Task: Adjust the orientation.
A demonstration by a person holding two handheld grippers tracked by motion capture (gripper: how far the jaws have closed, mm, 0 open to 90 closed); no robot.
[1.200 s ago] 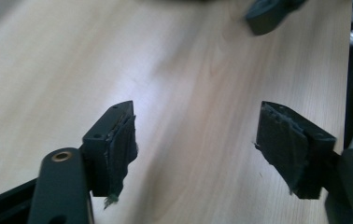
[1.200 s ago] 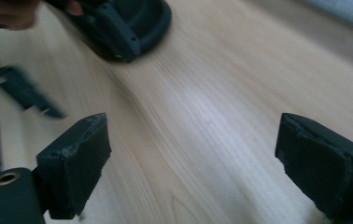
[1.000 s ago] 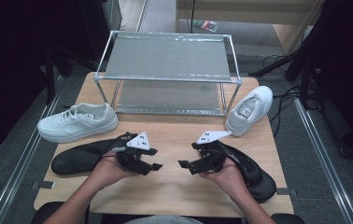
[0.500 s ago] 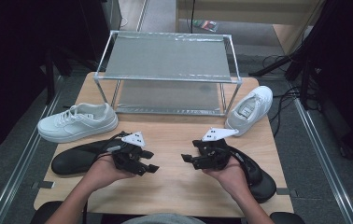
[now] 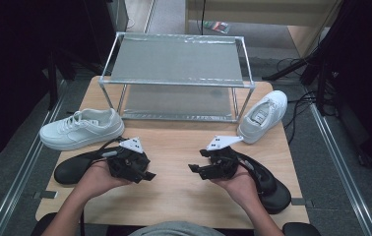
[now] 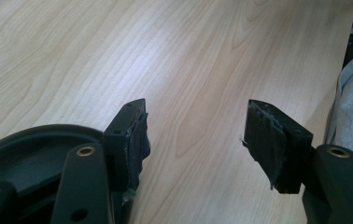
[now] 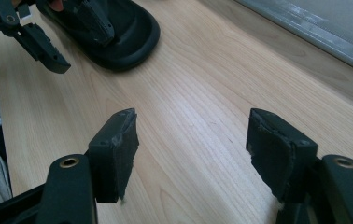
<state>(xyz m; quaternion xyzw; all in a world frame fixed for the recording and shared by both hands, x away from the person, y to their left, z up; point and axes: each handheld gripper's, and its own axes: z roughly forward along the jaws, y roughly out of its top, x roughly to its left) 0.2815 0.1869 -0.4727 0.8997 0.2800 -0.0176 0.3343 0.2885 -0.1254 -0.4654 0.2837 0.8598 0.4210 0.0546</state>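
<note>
We recorded a wooden desk (image 5: 174,206) bearing a two-tier metal rack (image 5: 176,78), taken here as landmark. Just left of the rack's front lay a white sneaker (image 5: 81,129); touching its front right post leaned a second white sneaker (image 5: 264,116). Nearer us than the rack, to the left, lay a black shoe (image 5: 73,167), and to the right another black shoe (image 5: 267,184). In front of the rack's middle we held the left tool (image 5: 143,173) beside the left black shoe, jaws wide and empty over bare wood. The right tool (image 5: 196,168), beside the right black shoe, likewise stood wide and empty.
</note>
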